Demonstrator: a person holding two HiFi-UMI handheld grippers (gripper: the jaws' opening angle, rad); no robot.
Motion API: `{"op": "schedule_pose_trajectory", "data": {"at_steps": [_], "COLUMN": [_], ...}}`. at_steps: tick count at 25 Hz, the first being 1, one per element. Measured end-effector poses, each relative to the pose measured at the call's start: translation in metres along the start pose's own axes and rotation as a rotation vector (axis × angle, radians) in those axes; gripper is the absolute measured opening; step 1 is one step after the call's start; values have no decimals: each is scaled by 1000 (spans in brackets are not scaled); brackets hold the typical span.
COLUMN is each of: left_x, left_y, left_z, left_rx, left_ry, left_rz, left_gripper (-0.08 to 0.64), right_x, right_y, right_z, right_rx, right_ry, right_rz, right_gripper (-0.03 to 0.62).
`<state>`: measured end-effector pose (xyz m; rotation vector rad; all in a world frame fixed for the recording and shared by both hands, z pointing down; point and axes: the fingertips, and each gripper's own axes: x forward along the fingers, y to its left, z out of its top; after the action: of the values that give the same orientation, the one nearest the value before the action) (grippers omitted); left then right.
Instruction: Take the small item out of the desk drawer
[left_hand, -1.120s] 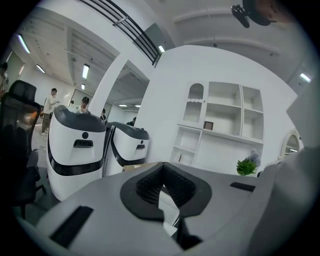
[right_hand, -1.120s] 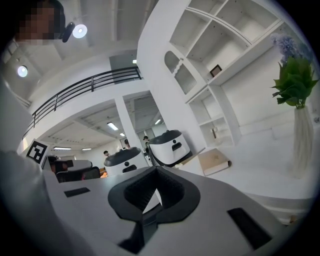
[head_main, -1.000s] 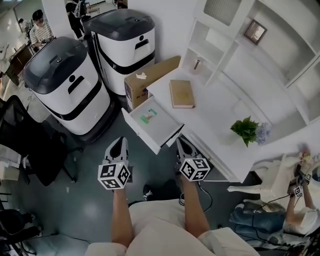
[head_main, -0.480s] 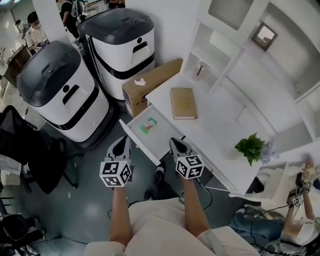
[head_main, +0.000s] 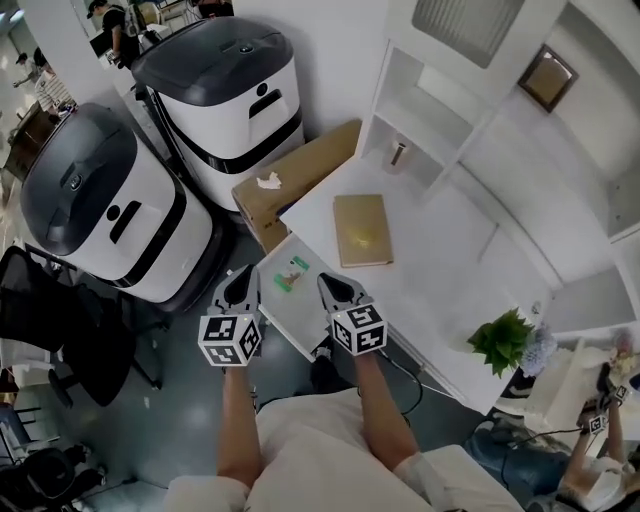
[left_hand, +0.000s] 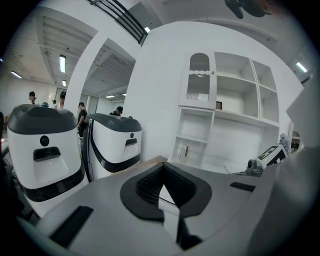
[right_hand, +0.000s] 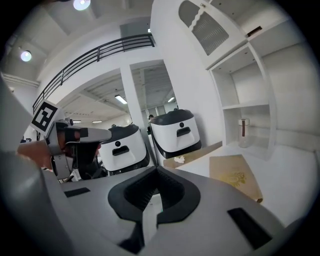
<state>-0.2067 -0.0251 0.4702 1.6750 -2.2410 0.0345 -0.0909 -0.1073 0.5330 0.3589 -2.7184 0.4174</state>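
1. Left hand-held gripper: jaws closed together, nothing between them. It hangs over the outer left edge of the drawer.
2. Desk drawer: white, pulled open from the table's front, with a smooth bare floor.
3. Small item: green and white, lying flat near the back of the drawer floor, between the two grippers and touched by neither. It is too small to identify further. Judged light and thin, possibly a packet or card, so it is likely to skid on the slick floor. It is best pinched across a short edge, or tipped up against the drawer wall first.
4. Right hand-held gripper: jaws closed, empty, over the drawer's right side near the item. It must open before any grasp.
5. Table: white, carrying a tan book.
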Motion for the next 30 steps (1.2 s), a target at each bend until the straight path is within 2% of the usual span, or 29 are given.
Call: {"op": "schedule_pose_trajectory", "data": {"at_steps": [6, 12, 19, 27, 30], "left_x": [29, 51, 79, 114, 125], "left_y": [5, 6, 7, 8, 8], "left_z": [-2, -16, -33, -65, -80], "left_rx": [1, 19, 54, 152, 163], "left_ry": [37, 79, 152, 274, 309], "left_rz": [10, 1, -72, -202, -242], "left_gripper": [17, 17, 17, 17, 17], "right_x": [21, 30, 37, 38, 42], "right_y": [-29, -47, -59, -64, -63], "right_z": [11, -3, -3, -3, -5], "right_rx": [31, 74, 133, 160, 230], "right_ry": [1, 32, 33, 39, 24], "right_rz": [4, -12, -91, -198, -213], "right_gripper": [25, 25, 25, 25, 25]}}
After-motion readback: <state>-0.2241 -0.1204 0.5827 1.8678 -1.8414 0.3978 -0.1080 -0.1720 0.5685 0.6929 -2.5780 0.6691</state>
